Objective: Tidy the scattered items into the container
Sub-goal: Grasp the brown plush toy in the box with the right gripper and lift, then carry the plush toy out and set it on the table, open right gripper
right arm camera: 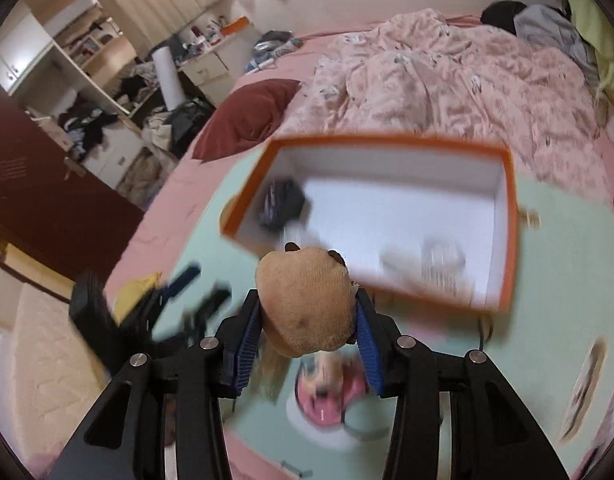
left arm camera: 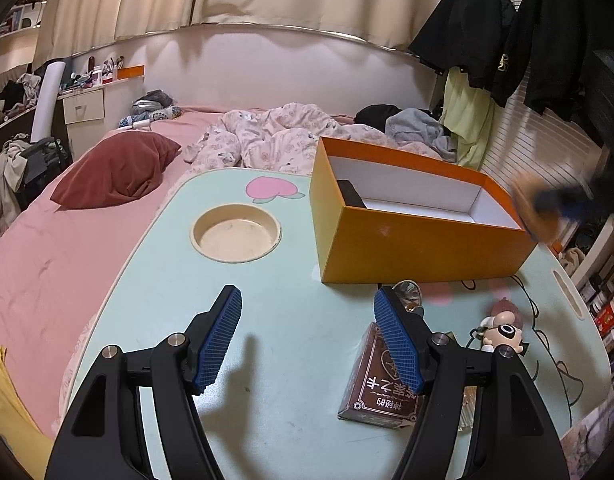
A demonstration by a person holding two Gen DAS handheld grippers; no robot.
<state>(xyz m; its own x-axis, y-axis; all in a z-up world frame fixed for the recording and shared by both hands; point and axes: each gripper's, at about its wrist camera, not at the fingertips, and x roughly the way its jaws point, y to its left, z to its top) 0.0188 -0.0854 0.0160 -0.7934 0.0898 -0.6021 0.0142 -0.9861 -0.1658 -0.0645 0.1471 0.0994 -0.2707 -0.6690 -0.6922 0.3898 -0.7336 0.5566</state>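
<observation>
Right wrist view shows the right gripper (right arm camera: 307,320) clamped on a tan, rounded plush toy (right arm camera: 305,300), its blue ribbed pads pressing the toy's sides, carried just short of the near wall of the open orange cardboard box with a white lining (right arm camera: 507,216); the box sits on the mint-green lap table (left arm camera: 267,300). Some tidying looks done: a dark, blocky item (right arm camera: 283,202) lies in the box's far left corner, and blurred pale shapes, perhaps something clear, lie near its front wall. From the left wrist view, a good deal remains on the table: a brown printed card box (left arm camera: 381,384), a small big-headed figurine (left arm camera: 503,326) and a shiny metallic object (left arm camera: 407,294) just in front of the orange box. Over these, the left gripper (left arm camera: 307,336) hovers with jaws spread wide and nothing between them, so by my reckoning the task is roughly mid-way, with the plush toy next to go in
</observation>
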